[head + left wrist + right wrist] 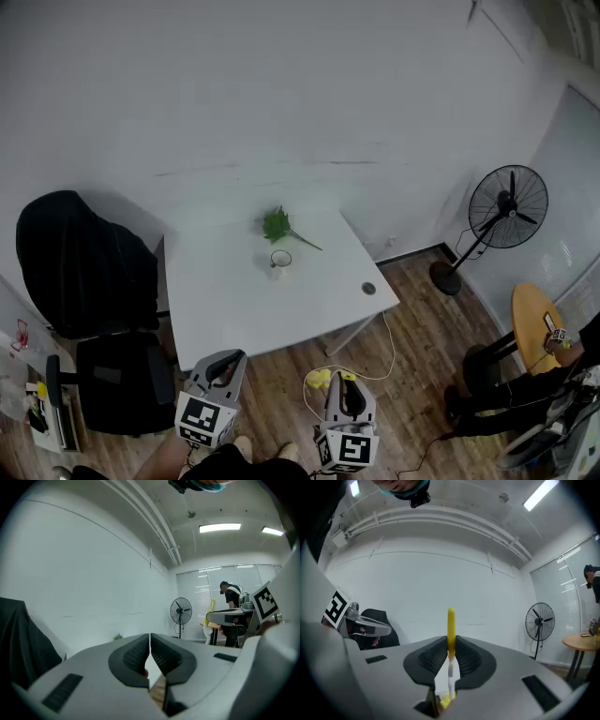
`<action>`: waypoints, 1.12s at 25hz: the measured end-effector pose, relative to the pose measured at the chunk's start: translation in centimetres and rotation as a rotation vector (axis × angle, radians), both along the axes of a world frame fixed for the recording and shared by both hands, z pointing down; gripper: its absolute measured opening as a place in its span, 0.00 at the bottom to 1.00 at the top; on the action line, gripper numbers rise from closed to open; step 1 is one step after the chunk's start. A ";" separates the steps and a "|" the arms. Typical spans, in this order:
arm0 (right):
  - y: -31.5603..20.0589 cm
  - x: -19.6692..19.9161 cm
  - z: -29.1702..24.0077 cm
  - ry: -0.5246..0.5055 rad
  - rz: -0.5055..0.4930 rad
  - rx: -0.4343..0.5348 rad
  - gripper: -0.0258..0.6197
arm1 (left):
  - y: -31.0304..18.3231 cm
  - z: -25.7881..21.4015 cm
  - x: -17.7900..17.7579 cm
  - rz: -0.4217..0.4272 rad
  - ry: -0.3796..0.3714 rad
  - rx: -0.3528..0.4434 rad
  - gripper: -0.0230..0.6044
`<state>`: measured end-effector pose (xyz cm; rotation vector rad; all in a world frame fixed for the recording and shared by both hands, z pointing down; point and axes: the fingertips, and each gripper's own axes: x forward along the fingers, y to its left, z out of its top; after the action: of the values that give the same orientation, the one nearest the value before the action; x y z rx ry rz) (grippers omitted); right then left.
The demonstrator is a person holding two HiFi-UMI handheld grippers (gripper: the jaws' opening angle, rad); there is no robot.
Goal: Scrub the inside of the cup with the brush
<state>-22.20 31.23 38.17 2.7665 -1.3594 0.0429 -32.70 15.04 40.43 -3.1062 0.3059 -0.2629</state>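
While right gripper fingers clamp the brush, long axis along them, yellow handle outward, left gripper clenched empty

— What is sitting on the white table?
— A green plant sprig is lying near its far edge.
— And around it?
— A black-draped chair is standing at its left. A pedestal fan is standing well off to its right.
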 end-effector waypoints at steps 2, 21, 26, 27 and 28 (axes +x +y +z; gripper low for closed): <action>-0.1 0.1 0.1 -0.002 0.005 0.001 0.14 | -0.2 0.1 0.2 0.005 0.004 -0.004 0.08; 1.6 3.9 1.0 -0.001 0.125 -0.003 0.14 | 0.2 0.4 5.8 0.125 0.008 -0.005 0.08; 2.4 7.7 1.9 -0.022 0.152 0.001 0.14 | 0.9 1.0 9.8 0.146 -0.002 -0.006 0.08; 2.3 8.6 2.0 -0.025 0.151 0.001 0.14 | 0.8 1.1 10.7 0.144 -0.003 -0.005 0.08; 2.2 9.7 2.2 -0.024 0.146 0.000 0.14 | 0.7 1.3 11.6 0.140 -0.004 -0.004 0.08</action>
<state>-12.51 33.46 40.33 2.8687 -1.1600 0.0837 -21.09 15.74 41.71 -3.1116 0.0872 -0.2680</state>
